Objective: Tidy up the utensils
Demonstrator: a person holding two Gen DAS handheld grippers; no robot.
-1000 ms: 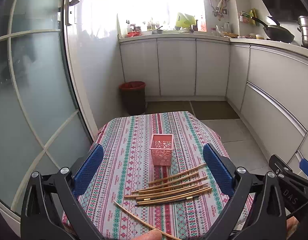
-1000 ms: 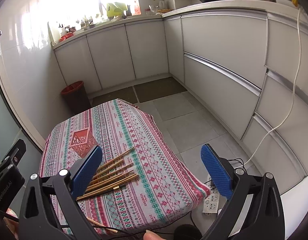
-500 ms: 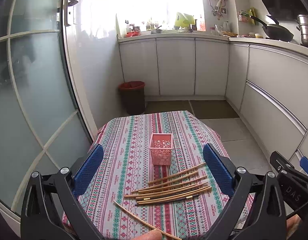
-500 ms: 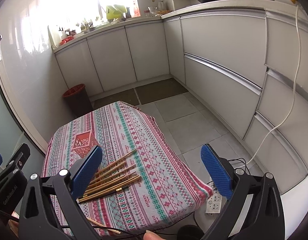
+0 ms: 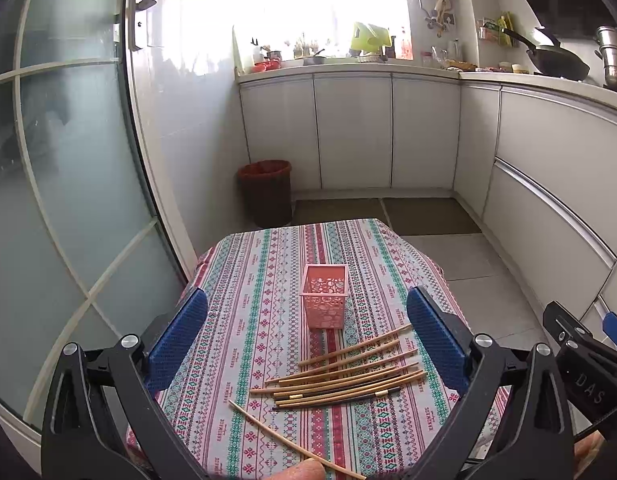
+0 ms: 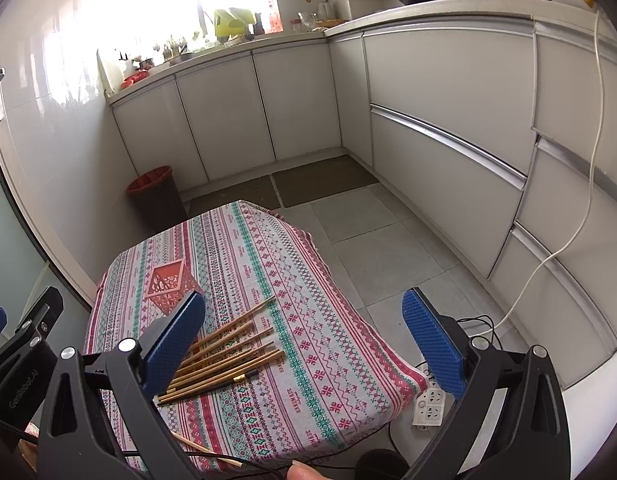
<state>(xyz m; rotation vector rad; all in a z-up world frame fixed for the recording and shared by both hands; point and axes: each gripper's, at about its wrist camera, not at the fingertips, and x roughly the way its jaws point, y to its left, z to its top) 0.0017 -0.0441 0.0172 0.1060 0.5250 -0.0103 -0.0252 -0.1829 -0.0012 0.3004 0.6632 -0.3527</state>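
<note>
A pink perforated holder (image 5: 325, 295) stands upright and empty on the patterned tablecloth (image 5: 248, 320). Several wooden chopsticks (image 5: 344, 380) lie in a loose row in front of it, and one lone chopstick (image 5: 284, 440) lies nearer the front edge. My left gripper (image 5: 306, 336) is open and empty, hovering above the chopsticks. My right gripper (image 6: 304, 336) is open and empty, raised to the right of the chopsticks (image 6: 228, 356); the holder (image 6: 170, 286) is to its left.
A dark bin with a red liner (image 5: 265, 192) stands on the floor beyond the table. White cabinets (image 5: 352, 132) line the back and right. A frosted glass door (image 5: 60, 200) is at the left. A power strip (image 6: 430, 404) and cables lie on the floor by the table's right side.
The right gripper's view has shifted so the table sits more to the centre and the holder looks closer. The left gripper has barely moved. The chopsticks and holder are unchanged.
</note>
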